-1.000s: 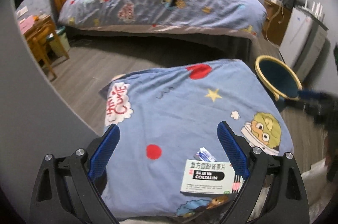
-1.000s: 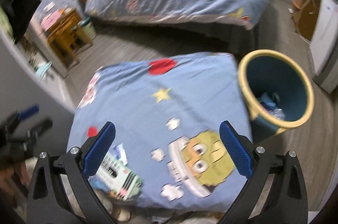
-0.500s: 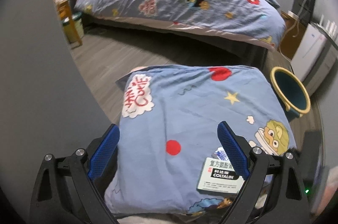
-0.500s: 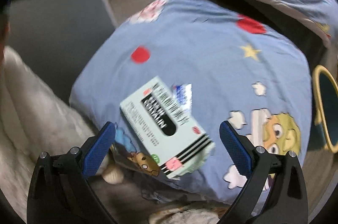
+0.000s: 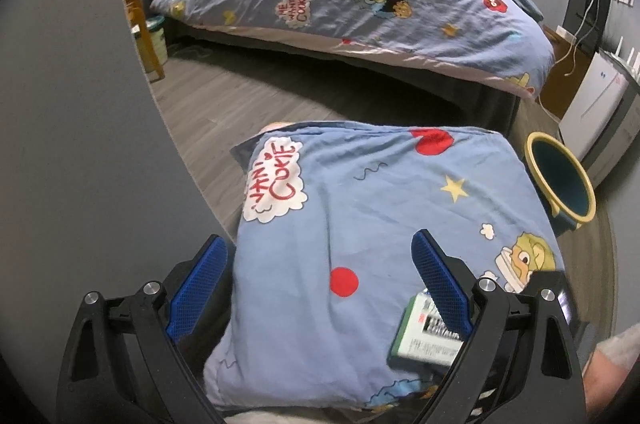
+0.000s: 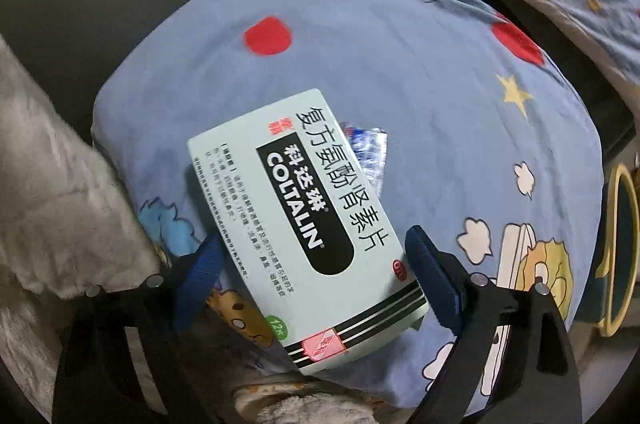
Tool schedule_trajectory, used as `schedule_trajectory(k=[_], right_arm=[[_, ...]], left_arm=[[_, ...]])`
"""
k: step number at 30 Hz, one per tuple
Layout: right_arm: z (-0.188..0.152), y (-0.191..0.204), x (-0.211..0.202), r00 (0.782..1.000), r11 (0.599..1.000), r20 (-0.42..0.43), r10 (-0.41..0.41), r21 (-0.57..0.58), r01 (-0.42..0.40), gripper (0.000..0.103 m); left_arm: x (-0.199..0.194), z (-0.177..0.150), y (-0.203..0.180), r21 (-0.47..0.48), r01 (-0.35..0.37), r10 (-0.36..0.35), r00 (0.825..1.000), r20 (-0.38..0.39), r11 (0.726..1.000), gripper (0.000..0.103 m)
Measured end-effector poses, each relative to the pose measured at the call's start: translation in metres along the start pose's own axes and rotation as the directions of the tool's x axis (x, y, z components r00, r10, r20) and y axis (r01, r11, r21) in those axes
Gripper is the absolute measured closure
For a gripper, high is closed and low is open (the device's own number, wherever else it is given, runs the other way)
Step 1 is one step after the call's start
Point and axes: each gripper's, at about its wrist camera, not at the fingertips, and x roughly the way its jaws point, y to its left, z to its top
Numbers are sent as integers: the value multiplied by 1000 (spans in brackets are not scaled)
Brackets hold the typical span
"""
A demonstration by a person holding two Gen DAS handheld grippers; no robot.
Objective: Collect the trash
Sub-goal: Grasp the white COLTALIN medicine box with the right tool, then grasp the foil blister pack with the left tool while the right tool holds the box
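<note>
Two open jaws on right gripper (image 6: 316,288) straddling medicine box (image 6: 304,224), not clamped yet. Light, thin cardboard, crushable; grip long edges gently. Left gripper (image 5: 320,288) wide open, empty.

One medicine box (image 6: 304,224), one foil wrapper (image 6: 370,154), one bin (image 5: 562,180).

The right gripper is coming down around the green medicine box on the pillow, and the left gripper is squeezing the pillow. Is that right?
Not quite. In the left wrist view the left gripper is open and holds nothing; the pillow just lies beyond its fingers. The rest stands: in the right wrist view the right gripper straddles the green medicine box on the pillow.
</note>
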Motion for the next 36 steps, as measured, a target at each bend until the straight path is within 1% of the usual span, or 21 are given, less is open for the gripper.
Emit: schedule_trajectory(k=[4,6,9,11,13,15,18,20,21,23,25,27,28,30,32,33,36], right_arm=[[-1,-16,-14,999,996,38,21,84,-24,25],[-1,-24,-21,998,992,52,22,126,-29,26],[3,-43,-25,998,975,59,18,221,-31,27],[0,-62,-32,997,948,78,24,316,-47,27],[-3,-75,-38,993,917,109,48,388,-87,27],[-8,-93,-42,990,873,130,47,476,-105,27],[-21,-120,-43,994,799,111,5,598,-71,28],[-28,-135,-46,994,757,107,-19,651,-56,28],[-30,-140,-48,994,746,105,-34,665,-45,28],[-31,-147,-54,993,726,103,-61,687,-27,28],[-31,-153,-64,991,722,106,-79,692,-16,28],[-25,-159,-72,988,736,109,-106,677,4,28],[-20,-162,-82,986,750,118,-122,661,14,28],[-11,-167,-94,981,764,147,-130,645,5,28],[-6,-173,-115,974,784,176,-144,621,4,28],[-3,-176,-125,970,800,184,-160,600,18,28],[-4,-185,-146,961,828,198,-195,558,53,28]], left_arm=[[1,1,-6,13,1,-1,1000,-1,1000,10],[2,2,-8,23,-1,1,1000,0,1000,10],[4,2,-12,41,-4,4,1000,-2,999,10],[5,1,-14,52,-8,8,1000,-6,999,10],[5,0,-16,56,-9,9,1000,-9,998,10],[7,0,-17,60,-10,11,1000,-13,998,10],[12,-1,-23,81,-16,18,1000,-23,997,10],[19,-4,-34,124,-22,27,999,-38,992,10],[20,-5,-38,140,-25,31,999,-41,990,10],[27,-11,-53,201,-23,35,998,-55,979,10],[33,-17,-69,241,-10,27,998,-65,971,10],[39,-25,-82,253,21,2,996,-89,967,10],[45,-32,-91,260,32,-4,994,-109,965,10],[58,-44,-109,266,63,-23,988,-151,962,10],[70,-54,-122,270,78,-28,983,-183,960,11],[74,-57,-127,274,82,-29,981,-193,958,12],[89,-68,-140,266,97,-34,972,-231,959,17]])
